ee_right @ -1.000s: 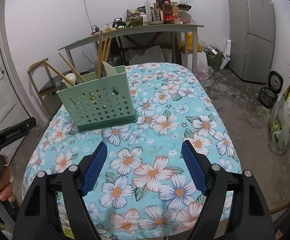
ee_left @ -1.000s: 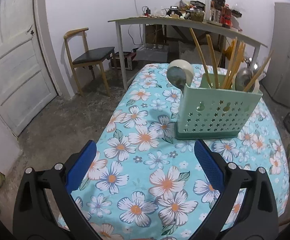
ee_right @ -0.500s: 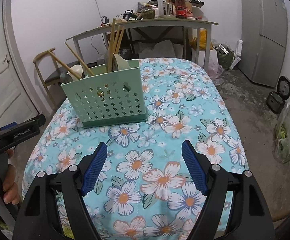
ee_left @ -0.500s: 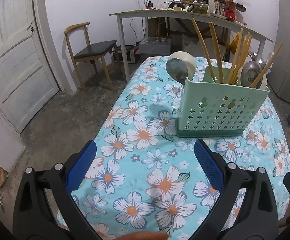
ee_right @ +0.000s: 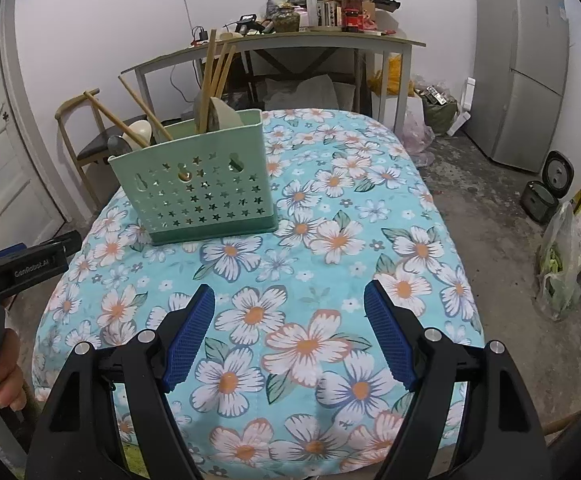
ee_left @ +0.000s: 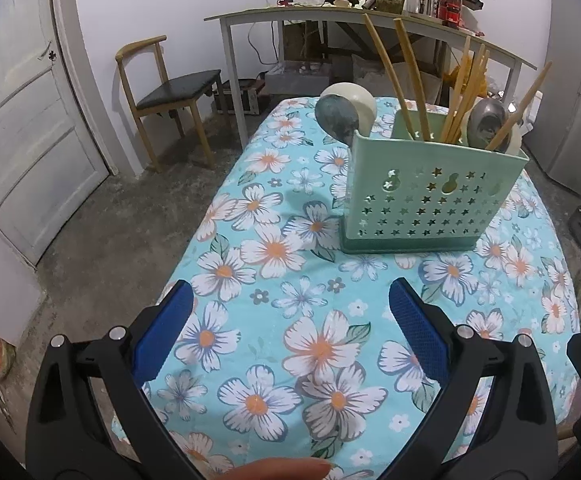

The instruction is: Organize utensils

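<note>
Hiding spoon handles, green caddy (ee_left: 430, 196), both tools (ee_left: 290, 308) (ee_right: 290, 300) spread, empty, bodies cut off

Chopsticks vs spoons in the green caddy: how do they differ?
The chopsticks are thin, straight, tan sticks; the spoons show broad rounded bowls, grey or cream. The chopsticks rise well above the caddy rim; the spoons sit lower, near it. Both stand leaning in the caddy, untouched by either gripper.

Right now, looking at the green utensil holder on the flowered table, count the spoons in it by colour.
Grey metal spoons: 2
White spoons: 2
Total: 4 spoons, one pair at each end of the green holder.
</note>
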Demonstrator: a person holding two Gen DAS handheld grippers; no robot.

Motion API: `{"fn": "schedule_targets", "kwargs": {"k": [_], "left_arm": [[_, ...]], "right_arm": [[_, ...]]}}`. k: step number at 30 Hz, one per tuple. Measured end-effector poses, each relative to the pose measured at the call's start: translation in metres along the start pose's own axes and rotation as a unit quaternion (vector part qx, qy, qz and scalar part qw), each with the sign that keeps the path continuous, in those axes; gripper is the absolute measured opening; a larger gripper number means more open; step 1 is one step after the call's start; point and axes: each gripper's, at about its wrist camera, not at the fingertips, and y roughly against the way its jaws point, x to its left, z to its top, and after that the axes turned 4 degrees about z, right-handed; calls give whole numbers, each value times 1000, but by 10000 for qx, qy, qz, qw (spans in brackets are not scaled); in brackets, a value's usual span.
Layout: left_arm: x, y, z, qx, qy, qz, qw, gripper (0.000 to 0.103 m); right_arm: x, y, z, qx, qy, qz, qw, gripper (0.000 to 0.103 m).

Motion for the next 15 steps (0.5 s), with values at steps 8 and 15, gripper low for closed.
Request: {"fn": "schedule_targets", "kwargs": {"k": [8,15], "left_arm": [[-7,6,-3,1,-41,-75,10000,95],[-12,9,-5,-41,-84,-82,9999,95]], "right_arm": [[-2,8,1,-44,61,-82,9999,75],[-7,9,-1,9,40,-100,9999,75]]}}
